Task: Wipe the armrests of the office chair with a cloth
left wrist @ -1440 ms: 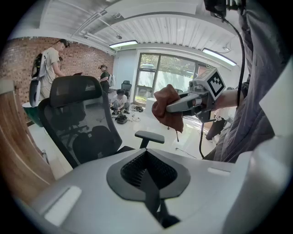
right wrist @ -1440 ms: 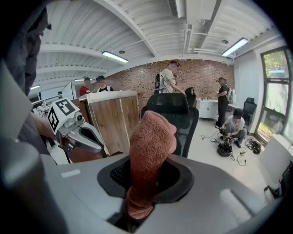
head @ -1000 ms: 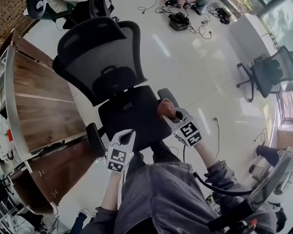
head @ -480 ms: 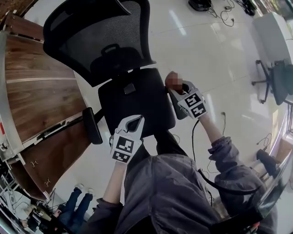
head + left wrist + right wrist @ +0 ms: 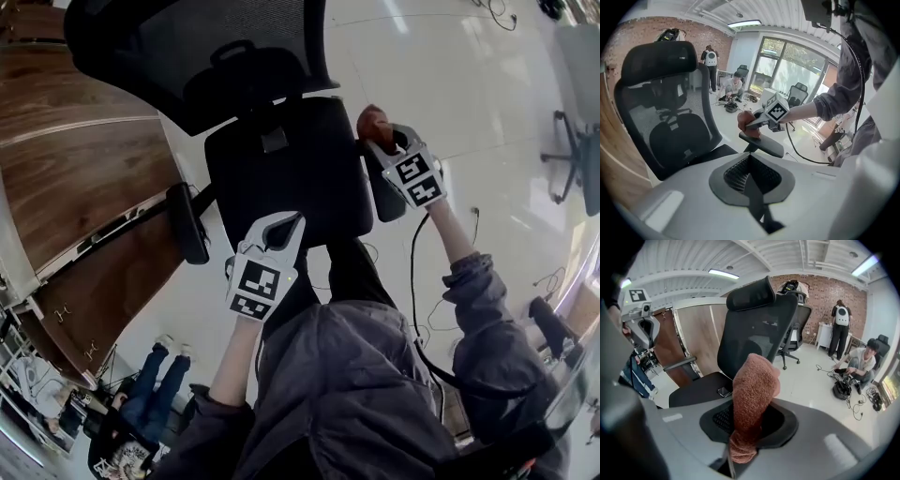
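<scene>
A black mesh-backed office chair stands in front of me. My right gripper is shut on a rust-brown cloth, and the cloth rests on the far end of the chair's right armrest. The left gripper view shows that cloth pressed onto the armrest pad. My left gripper is shut with nothing in it and hovers over the front edge of the seat. The left armrest sits apart from it, to the left.
A wooden desk runs along the chair's left side. Another office chair stands at the far right, and cables lie on the glossy white floor. People are by the brick wall in the background.
The view has closed in on the chair. My right gripper has slid the cloth farther along the right armrest toward the backrest. My left gripper stays shut over the seat front.
</scene>
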A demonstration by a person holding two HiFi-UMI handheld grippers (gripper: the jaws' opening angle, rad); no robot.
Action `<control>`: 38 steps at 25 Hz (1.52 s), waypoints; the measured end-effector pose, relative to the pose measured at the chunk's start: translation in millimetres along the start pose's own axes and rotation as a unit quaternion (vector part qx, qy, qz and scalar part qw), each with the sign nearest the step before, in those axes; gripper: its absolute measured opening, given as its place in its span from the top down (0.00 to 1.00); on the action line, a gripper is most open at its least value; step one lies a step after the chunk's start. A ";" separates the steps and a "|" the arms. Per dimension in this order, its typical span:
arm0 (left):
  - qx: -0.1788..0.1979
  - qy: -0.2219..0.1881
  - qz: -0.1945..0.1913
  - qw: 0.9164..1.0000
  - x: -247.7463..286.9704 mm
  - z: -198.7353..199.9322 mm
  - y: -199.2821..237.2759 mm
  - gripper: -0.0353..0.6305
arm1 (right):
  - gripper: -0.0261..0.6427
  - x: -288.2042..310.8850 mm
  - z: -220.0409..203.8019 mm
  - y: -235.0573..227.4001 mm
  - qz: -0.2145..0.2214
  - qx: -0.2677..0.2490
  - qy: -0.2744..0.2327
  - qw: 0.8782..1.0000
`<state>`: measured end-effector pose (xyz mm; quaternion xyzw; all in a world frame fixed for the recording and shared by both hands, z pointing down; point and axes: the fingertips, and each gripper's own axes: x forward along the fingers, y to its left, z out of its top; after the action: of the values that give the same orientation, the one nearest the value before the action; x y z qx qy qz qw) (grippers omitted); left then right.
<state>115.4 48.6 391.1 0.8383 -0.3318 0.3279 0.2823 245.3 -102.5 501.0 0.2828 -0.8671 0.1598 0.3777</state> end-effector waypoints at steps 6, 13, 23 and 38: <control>0.005 -0.022 -0.018 1.000 23.2 0.5 -7.6 0.92 | 0.83 -43.6 -30.0 46.3 0.014 -0.013 0.008 1.000; -0.003 -0.046 -0.027 0.999 32.2 -7.5 -21.6 0.92 | 0.83 -87.3 -69.0 100.8 0.041 -0.011 0.032 0.999; -0.014 -0.055 -0.024 0.998 31.7 -22.1 -21.9 0.92 | 0.83 -48.3 -49.3 61.6 0.029 -0.046 0.025 0.998; -0.021 -0.056 -0.016 0.998 27.7 -25.4 -15.9 0.92 | 0.83 16.0 -4.3 -9.3 0.001 -0.042 0.022 0.999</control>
<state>133.6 65.8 423.4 0.8542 -0.3408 0.2689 0.2862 244.6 -113.6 516.4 0.2619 -0.8651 0.1296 0.4077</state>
